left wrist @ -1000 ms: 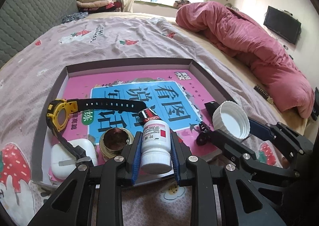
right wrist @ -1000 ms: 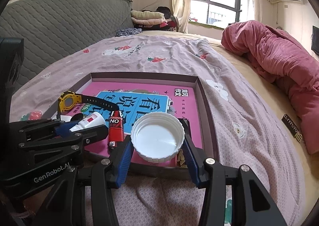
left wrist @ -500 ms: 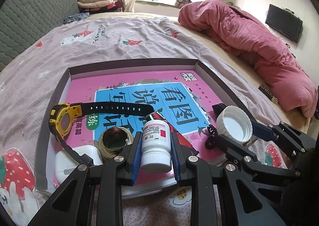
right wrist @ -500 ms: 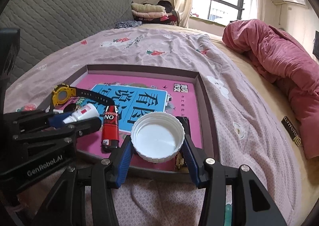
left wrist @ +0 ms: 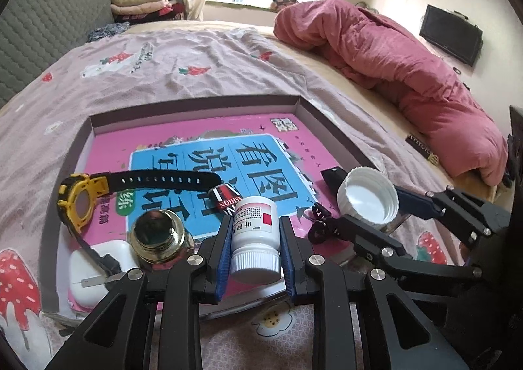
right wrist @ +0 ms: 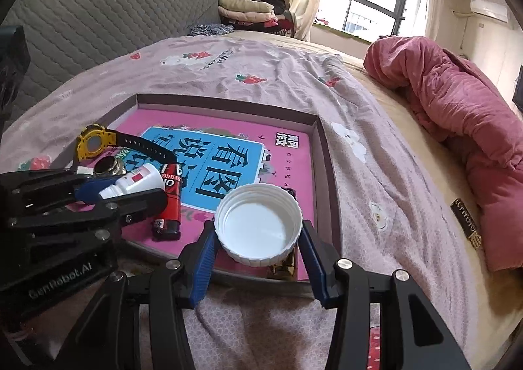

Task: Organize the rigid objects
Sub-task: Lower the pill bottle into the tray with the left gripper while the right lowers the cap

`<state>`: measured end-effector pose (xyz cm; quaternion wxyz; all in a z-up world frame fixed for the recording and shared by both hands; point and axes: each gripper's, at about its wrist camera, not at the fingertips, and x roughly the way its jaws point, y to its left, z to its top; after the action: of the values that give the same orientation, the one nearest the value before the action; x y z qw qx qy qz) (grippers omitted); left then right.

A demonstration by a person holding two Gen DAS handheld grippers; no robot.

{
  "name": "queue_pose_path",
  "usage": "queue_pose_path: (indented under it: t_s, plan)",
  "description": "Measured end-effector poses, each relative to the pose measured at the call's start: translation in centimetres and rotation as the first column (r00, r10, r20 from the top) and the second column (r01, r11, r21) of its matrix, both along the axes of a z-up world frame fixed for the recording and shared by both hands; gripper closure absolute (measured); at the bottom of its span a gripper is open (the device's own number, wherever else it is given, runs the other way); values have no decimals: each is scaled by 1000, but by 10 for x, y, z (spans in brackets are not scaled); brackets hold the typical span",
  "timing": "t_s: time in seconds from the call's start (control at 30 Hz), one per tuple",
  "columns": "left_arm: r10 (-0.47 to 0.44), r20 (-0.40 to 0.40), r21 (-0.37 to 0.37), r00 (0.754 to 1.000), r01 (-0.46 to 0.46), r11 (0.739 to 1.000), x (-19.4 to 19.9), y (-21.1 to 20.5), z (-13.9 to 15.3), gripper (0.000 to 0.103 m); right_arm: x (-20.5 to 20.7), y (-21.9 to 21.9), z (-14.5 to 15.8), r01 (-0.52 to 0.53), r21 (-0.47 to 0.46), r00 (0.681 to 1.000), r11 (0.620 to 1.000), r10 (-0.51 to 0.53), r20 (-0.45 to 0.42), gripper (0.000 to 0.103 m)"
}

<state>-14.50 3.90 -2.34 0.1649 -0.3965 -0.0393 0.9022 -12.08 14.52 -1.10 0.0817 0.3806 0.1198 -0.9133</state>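
Lifting slightly since a second ago, the pill bottle (left wrist: 255, 233) is kept clamped in the left tongs (left wrist: 254, 252), the white lid (right wrist: 259, 223) in the right tongs (right wrist: 260, 239), both above the tray (right wrist: 322, 154); placement remains undone.

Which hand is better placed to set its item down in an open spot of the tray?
Right. The white cap it grips sits beside bare pink tray floor; the left's pill bottle hangs over a crowded corner.

Pink quilt (left wrist: 392, 66) — folded clothes (right wrist: 248, 9) beyond.
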Motion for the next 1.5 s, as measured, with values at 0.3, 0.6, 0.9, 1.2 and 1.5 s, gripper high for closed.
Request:
queue_pose_path:
  t_s: [0.3, 0.6, 0.9, 1.2, 1.5]
  plan:
    - [12, 36, 4, 999, -12, 1000, -8, -5, -6, 76, -7, -4, -1, -44, 34, 999, 998, 43, 32, 53]
    - [25, 40, 1, 999, -25, 1000, -10, -9, -8, 75, -11, 6, -1, -2, -41, 998, 999, 5, 70, 53]
    - [28, 43, 12, 999, -28, 1000, -10, -12, -9, 75, -13, -2, 0, -16, -6, 996, 1000, 16, 90, 53]
    - [32, 47, 15, 998, -33, 999, -11, -16, -10, 76, -12, 2, 0, 8, -29, 995, 1000, -5, 99, 53]
    - [33, 47, 15, 998, -34, 999, -11, -17, -10, 76, -11, 10, 0, 41, -73, 994, 997, -34, 102, 53]
